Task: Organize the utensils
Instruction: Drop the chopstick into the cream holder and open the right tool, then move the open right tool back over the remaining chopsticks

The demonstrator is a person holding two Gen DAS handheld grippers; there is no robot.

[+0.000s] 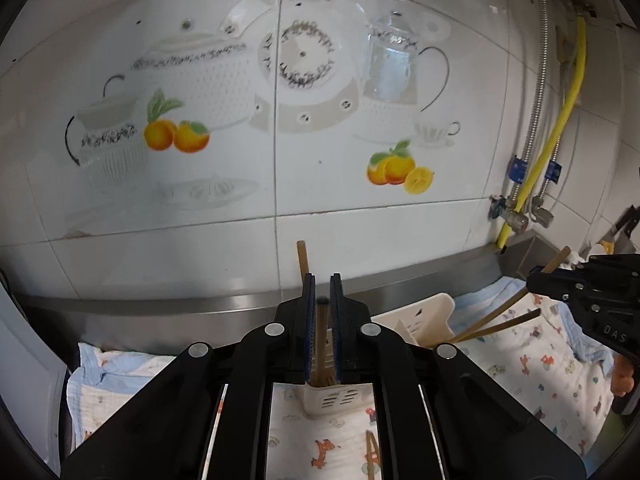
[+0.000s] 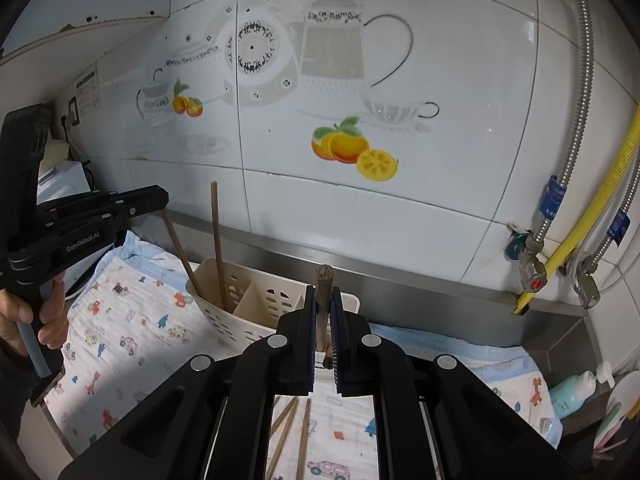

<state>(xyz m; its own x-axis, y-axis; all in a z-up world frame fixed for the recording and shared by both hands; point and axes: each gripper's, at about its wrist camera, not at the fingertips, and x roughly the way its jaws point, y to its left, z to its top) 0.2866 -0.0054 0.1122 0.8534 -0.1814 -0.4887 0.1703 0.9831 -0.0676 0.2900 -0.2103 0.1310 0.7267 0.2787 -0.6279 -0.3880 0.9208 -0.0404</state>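
A cream slotted utensil holder (image 2: 240, 312) stands on a patterned cloth; it also shows in the left wrist view (image 1: 416, 316). My left gripper (image 1: 322, 292) is shut on a brown chopstick (image 1: 320, 344), held upright over the holder's near end. From the right wrist view the left gripper (image 2: 158, 200) hovers over the holder's left compartment, where two chopsticks (image 2: 218, 240) lean. My right gripper (image 2: 322, 300) is shut on a chopstick (image 2: 323, 280) above the holder's right end. It appears at the right of the left wrist view (image 1: 536, 280). Loose chopsticks (image 2: 288, 432) lie on the cloth.
The patterned cloth (image 2: 120, 320) covers a steel counter against a tiled wall (image 2: 400, 80). Yellow and metal hoses with valves (image 2: 532, 264) hang at the right. A teal pump bottle (image 2: 572, 392) stands at the far right. A white appliance (image 2: 60, 180) sits at the left.
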